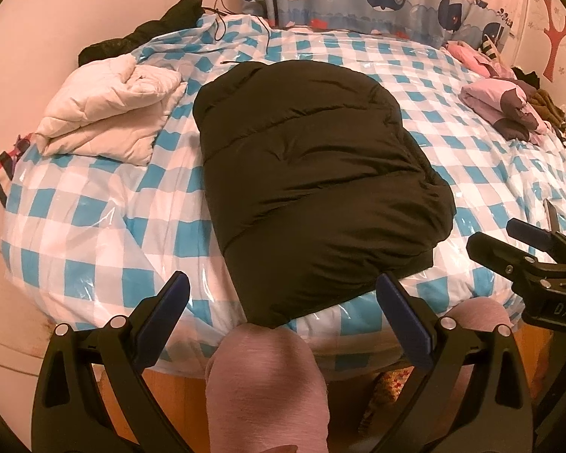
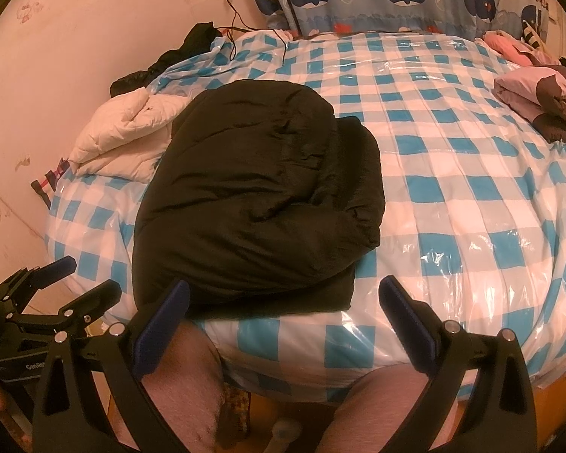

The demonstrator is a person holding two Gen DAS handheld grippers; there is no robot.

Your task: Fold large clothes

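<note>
Lying folded into a thick bundle near the front edge of the checked bed, a black puffer jacket rests untouched. Left gripper and right gripper hover just before it, both spread wide and empty, probably between folds.

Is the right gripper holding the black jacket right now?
No, the right gripper is open and empty, short of the black jacket lying folded on the checked bed cover.

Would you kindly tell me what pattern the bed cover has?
The bed cover has a blue-and-white check pattern, shown best in the right wrist view.
</note>
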